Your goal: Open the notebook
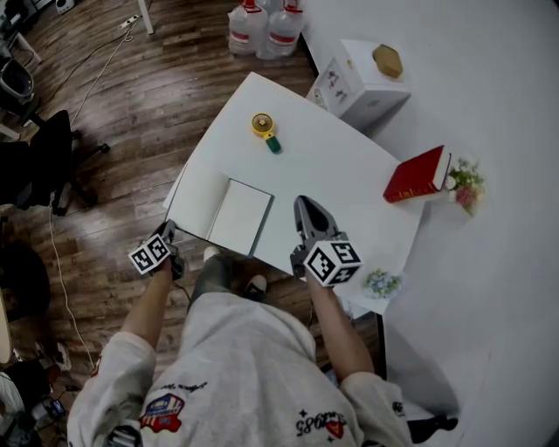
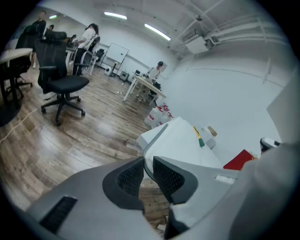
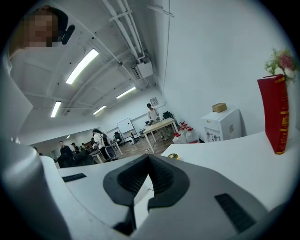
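The notebook (image 1: 242, 216) lies near the white table's (image 1: 332, 166) front left corner, its dark spine to the right. A white leaf or cover (image 1: 194, 206) seems spread to its left, reaching the table edge. My left gripper (image 1: 169, 230) sits just off that edge, lower than the tabletop. In the left gripper view its jaws (image 2: 146, 168) stand a sliver apart, and the cover's thin grey edge (image 2: 154, 137) runs into the gap against the right pad. My right gripper (image 1: 302, 204) hovers over the table right of the notebook, shut and empty (image 3: 148, 157).
A yellow roller with a green handle (image 1: 265, 129) lies at the table's far side. A red book (image 1: 419, 175) and flowers (image 1: 465, 183) stand at the right edge. A white cabinet (image 1: 362, 79), water bottles (image 1: 266, 26) and an office chair (image 1: 44, 161) surround the table.
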Motion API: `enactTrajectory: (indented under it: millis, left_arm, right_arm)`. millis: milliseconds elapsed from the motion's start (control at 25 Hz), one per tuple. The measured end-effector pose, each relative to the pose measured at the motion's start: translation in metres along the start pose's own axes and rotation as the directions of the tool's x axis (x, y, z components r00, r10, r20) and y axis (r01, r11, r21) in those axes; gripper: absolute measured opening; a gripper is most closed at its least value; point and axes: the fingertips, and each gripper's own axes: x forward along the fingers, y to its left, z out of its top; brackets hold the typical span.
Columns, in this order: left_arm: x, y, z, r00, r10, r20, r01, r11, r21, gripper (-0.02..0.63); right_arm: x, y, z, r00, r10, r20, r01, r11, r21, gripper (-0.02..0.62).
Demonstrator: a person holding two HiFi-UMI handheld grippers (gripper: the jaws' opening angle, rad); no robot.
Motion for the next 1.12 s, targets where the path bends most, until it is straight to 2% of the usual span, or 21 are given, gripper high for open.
enactTrajectory:
  millis: [80, 200, 320, 480, 600, 680, 880, 1120]
  left_arm:
    - [-0.001, 0.005, 0.000, 1.000, -0.024, -0.016, 0.023, 0.999, -0.033, 0.073]
    - [-0.007, 0.010, -0.002, 0.998, -0.026, -0.050, 0.025, 1.000, -0.005, 0.091]
    - [-0.013, 0.023, -0.006, 0.995, 0.053, -0.089, -0.049, 0.998, 0.040, 0.096]
    - [-0.029, 0.034, -0.005, 0.991, 0.121, -0.066, -0.118, 0.992, 0.048, 0.085]
    - [-0.042, 0.026, 0.001, 0.989, 0.145, -0.028, -0.139, 0.981, 0.137, 0.061]
    - [-0.051, 0.012, 0.008, 0.988, 0.152, 0.006, -0.149, 0.966, 0.211, 0.018]
    - [-0.061, -0.043, 0.020, 0.995, 0.079, 0.063, -0.095, 0.944, 0.316, 0.009]
    - [-0.069, -0.118, 0.024, 0.995, -0.035, 0.090, -0.009, 0.891, 0.453, 0.006]
  right_arm:
    - [0.006, 0.002, 0.000, 1.000, 0.009, -0.001, -0.009, 1.000, 0.003, 0.002]
    - [0.011, 0.006, 0.000, 1.000, 0.024, -0.004, -0.024, 1.000, 0.007, 0.002]
    - [0.014, 0.011, -0.002, 0.999, 0.043, -0.010, -0.043, 0.999, -0.002, 0.002]
    - [0.008, 0.013, -0.005, 0.998, 0.057, -0.022, -0.058, 0.998, -0.033, 0.002]
    - [-0.001, 0.012, -0.007, 0.998, 0.055, -0.026, -0.056, 0.997, -0.058, 0.002]
    - [-0.009, 0.011, -0.007, 0.999, 0.047, -0.022, -0.049, 0.996, -0.078, 0.002]
    - [-0.029, 0.005, -0.009, 1.000, 0.015, -0.013, -0.016, 0.993, -0.119, 0.002]
    - [-0.053, -0.001, -0.012, 1.000, -0.018, -0.001, 0.018, 0.988, -0.154, 0.000]
